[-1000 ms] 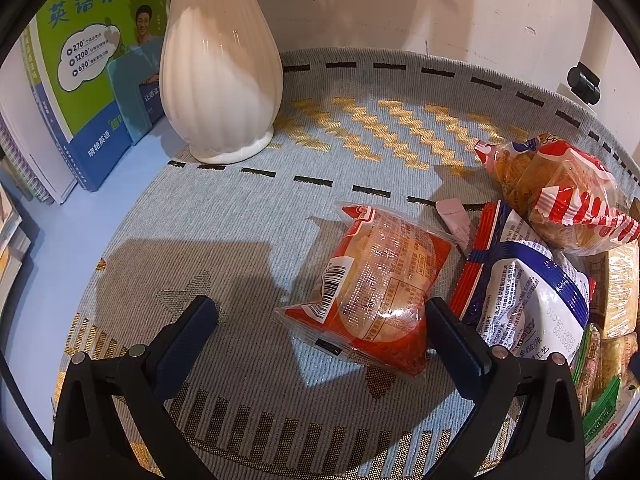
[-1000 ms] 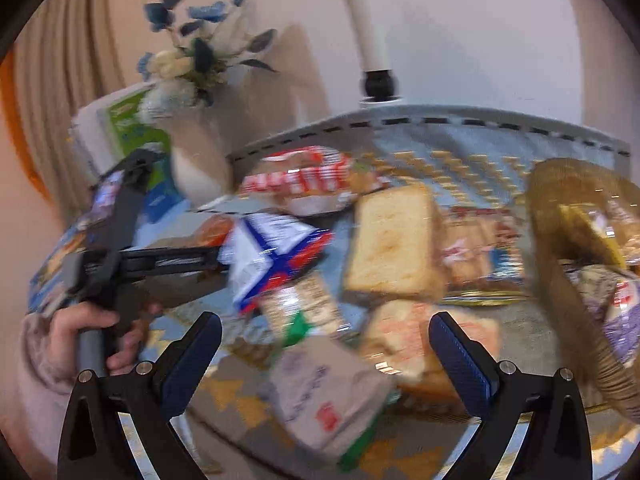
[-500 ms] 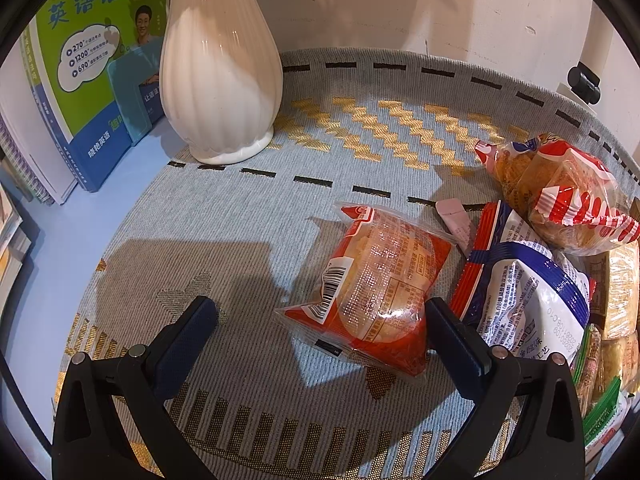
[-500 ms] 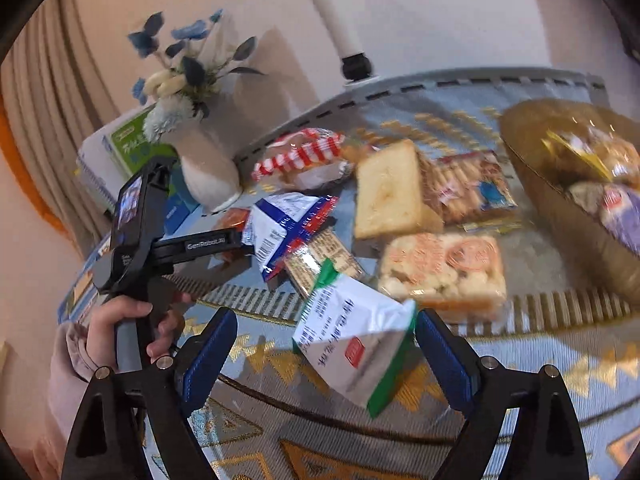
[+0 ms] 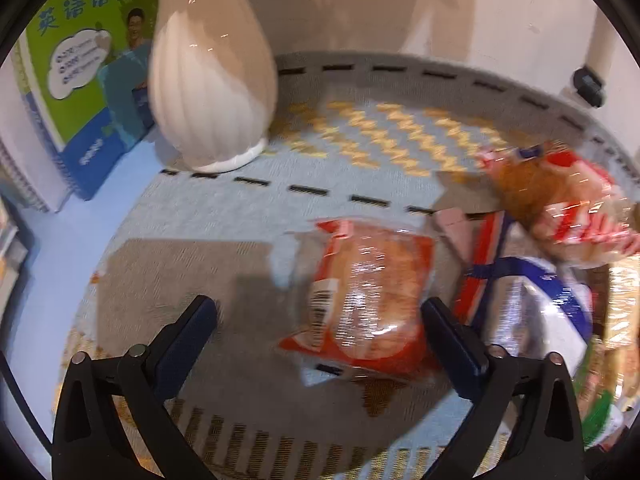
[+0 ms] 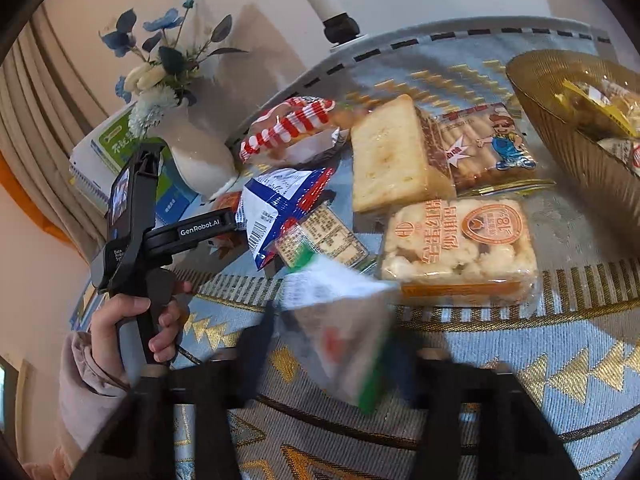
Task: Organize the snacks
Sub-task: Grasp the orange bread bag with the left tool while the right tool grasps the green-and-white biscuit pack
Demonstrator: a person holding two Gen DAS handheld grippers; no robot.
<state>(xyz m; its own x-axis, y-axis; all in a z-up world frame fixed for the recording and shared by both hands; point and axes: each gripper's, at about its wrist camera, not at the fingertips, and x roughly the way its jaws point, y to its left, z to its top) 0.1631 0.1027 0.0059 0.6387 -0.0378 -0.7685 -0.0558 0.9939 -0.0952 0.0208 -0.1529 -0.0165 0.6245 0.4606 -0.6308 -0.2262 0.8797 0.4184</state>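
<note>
In the left wrist view, the left gripper [image 5: 316, 320] is hanging over the woven mat [image 5: 224, 220] and its jaws are closing. The orange bread pack [image 5: 368, 296] is lying on the mat between the fingers, against the right-hand one, while the other finger is standing well apart from it. A white vase [image 5: 212, 92] is standing behind. In the right wrist view, the right gripper [image 6: 328, 344] is closing its jaws too, with the white and green snack bag [image 6: 344, 332] between them. Blur is hiding whether the pads are pressing it. The golden bowl [image 6: 560, 120] is sitting far right, already holding some snacks.
</note>
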